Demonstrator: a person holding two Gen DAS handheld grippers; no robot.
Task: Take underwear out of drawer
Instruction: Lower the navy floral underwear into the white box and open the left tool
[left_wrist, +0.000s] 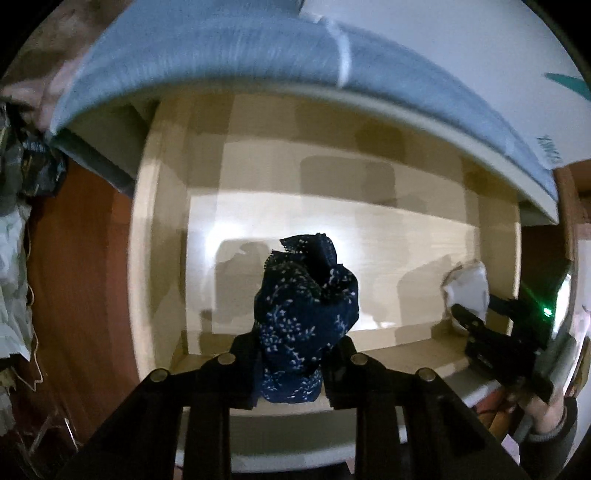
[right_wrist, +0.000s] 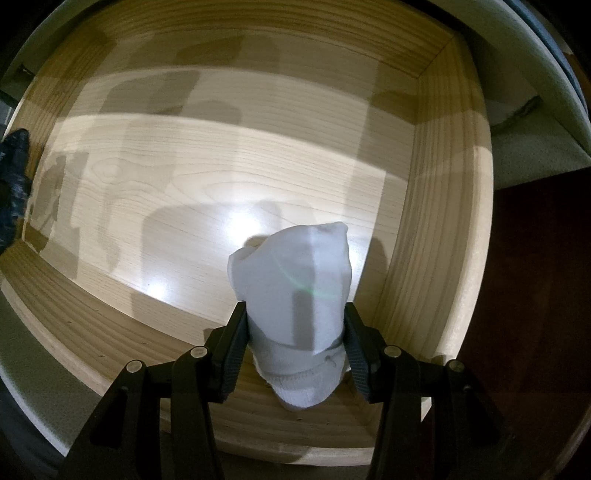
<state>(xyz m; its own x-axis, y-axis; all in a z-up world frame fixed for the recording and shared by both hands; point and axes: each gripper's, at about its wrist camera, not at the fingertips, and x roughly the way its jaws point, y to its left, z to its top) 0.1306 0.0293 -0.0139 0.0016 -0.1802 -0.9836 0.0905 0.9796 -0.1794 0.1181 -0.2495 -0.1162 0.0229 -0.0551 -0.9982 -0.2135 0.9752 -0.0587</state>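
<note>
In the left wrist view, the left tool (left_wrist: 290, 350) is clamped on a bundle of navy white-speckled underwear (left_wrist: 306, 314), held above the pale wooden drawer (left_wrist: 258, 177), with the right tool (left_wrist: 476, 314) off to the right pinching a white garment (left_wrist: 467, 286). In the right wrist view, the right tool (right_wrist: 295, 332) grips that white garment (right_wrist: 295, 295) between both fingers over the drawer's bare floor (right_wrist: 221, 166), near its right wall, and the navy underwear (right_wrist: 14, 177) shows at the far left edge.

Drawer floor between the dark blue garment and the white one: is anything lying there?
Nothing. In the left wrist view, only bare wood of the drawer shows between the blue garment and the white garment.
</note>
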